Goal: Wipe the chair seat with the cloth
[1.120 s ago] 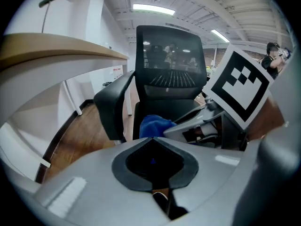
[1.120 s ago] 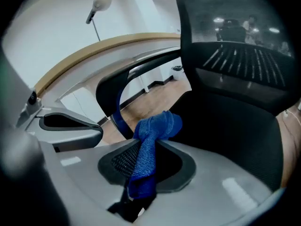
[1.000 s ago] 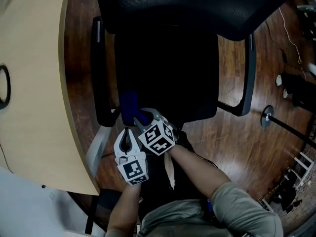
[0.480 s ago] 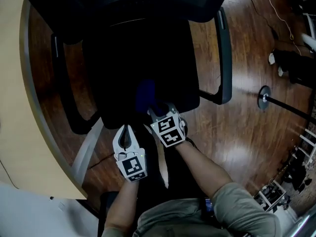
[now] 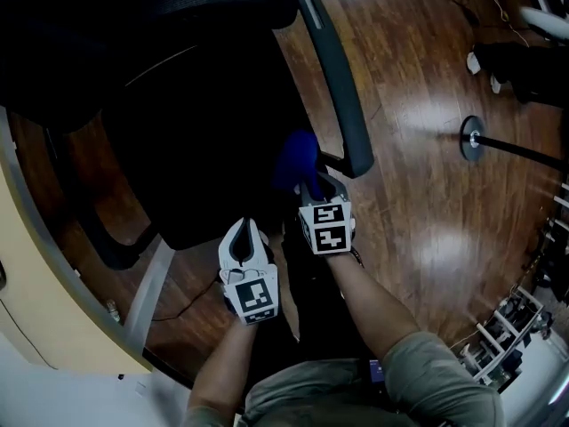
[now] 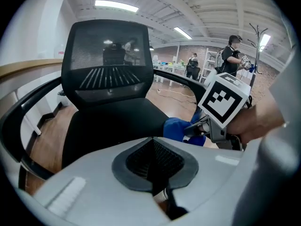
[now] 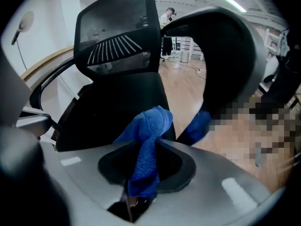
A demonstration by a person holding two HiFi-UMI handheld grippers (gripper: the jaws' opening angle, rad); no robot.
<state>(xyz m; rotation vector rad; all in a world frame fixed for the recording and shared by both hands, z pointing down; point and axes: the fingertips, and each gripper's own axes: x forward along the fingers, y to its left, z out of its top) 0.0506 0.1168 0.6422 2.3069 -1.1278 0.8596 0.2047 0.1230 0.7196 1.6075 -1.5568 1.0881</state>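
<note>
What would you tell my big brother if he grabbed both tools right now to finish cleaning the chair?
Right tool: shut on the blue cloth, which bunches out past its tip.
Left tool: shut, empty, near the seat's front edge.
The cloth is at the front corner of the black chair seat, beside the armrest.
Done: the cloth is gripped and brought to the seat. How much is already wiped does not show.
Left: probably sweep the cloth across the rest of the seat.
</note>
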